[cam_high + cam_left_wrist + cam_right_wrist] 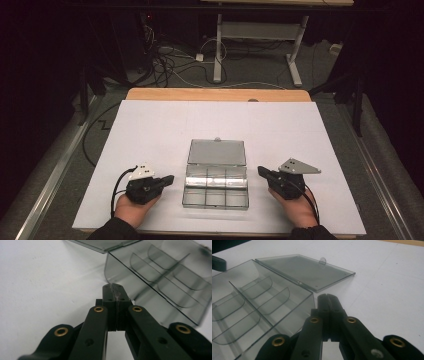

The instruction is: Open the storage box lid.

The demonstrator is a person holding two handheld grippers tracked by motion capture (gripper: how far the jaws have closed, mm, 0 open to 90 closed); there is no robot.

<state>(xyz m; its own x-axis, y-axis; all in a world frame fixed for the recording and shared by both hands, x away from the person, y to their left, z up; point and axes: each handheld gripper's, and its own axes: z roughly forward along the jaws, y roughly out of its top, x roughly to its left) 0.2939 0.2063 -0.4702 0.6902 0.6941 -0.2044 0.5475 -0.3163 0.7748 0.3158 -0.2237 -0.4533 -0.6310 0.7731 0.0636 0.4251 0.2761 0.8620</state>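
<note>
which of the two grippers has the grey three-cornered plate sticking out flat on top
The right gripper, on the right of the clear compartment box in the high view. Its grey plate juts out wide; the left gripper carries a smaller whitish piece.

A white sheet (165,130) is covering nearly all of the wooden table (218,94), leaving a strip of bare wood showing along the table's far edge. Beyond the table, grey carpet (260,75) is stretching away into a dark room, with black and white cables (165,62) lying tangled on it. Farther behind the table, a white-legged desk (260,31) is standing. Metal rails (60,165) are running along both sides of the table.
</note>
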